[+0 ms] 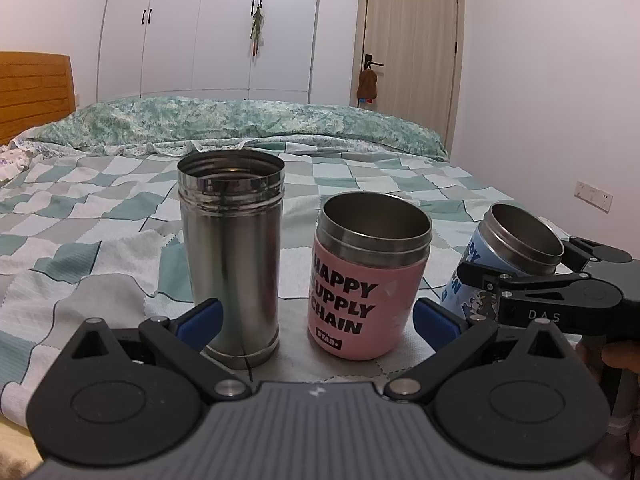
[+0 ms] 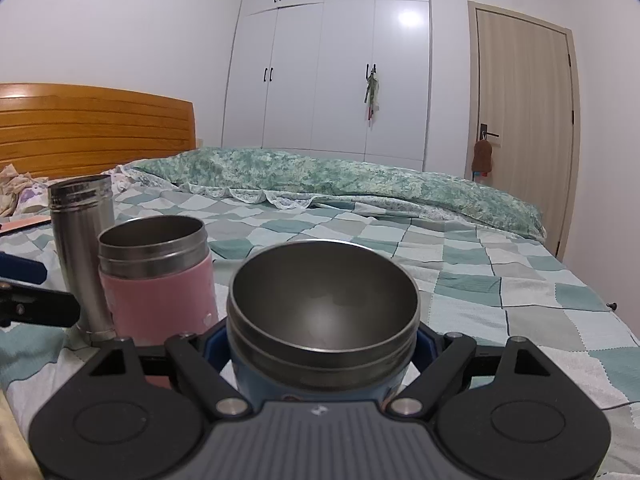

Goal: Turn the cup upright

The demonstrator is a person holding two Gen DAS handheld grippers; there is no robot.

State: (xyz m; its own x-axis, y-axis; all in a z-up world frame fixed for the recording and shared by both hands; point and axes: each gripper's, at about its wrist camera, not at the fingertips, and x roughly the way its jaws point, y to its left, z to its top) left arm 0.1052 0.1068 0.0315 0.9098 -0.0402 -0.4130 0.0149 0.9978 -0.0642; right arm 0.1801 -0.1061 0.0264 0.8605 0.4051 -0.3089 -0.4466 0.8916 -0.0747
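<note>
A blue printed steel cup [image 1: 516,256] is tilted, mouth up and leaning left, held in my right gripper [image 1: 504,280]. In the right wrist view the blue cup [image 2: 324,320] fills the space between the blue pads, mouth toward the camera; the right gripper [image 2: 320,344] is shut on it. A pink cup [image 1: 366,280] marked "HAPPY SUPPLY CHAIN" stands upright on the bed, and it also shows in the right wrist view [image 2: 160,280]. A tall steel cup [image 1: 232,256] stands upright left of it, also in the right wrist view [image 2: 82,248]. My left gripper [image 1: 316,324] is open and empty, just in front of these two cups.
The cups stand on a checked green and white bedcover [image 1: 80,240]. A folded green quilt [image 1: 240,124] lies across the far side. A wooden headboard [image 2: 92,128] is at the left, with a white wardrobe [image 2: 328,72] and a door [image 2: 524,120] behind.
</note>
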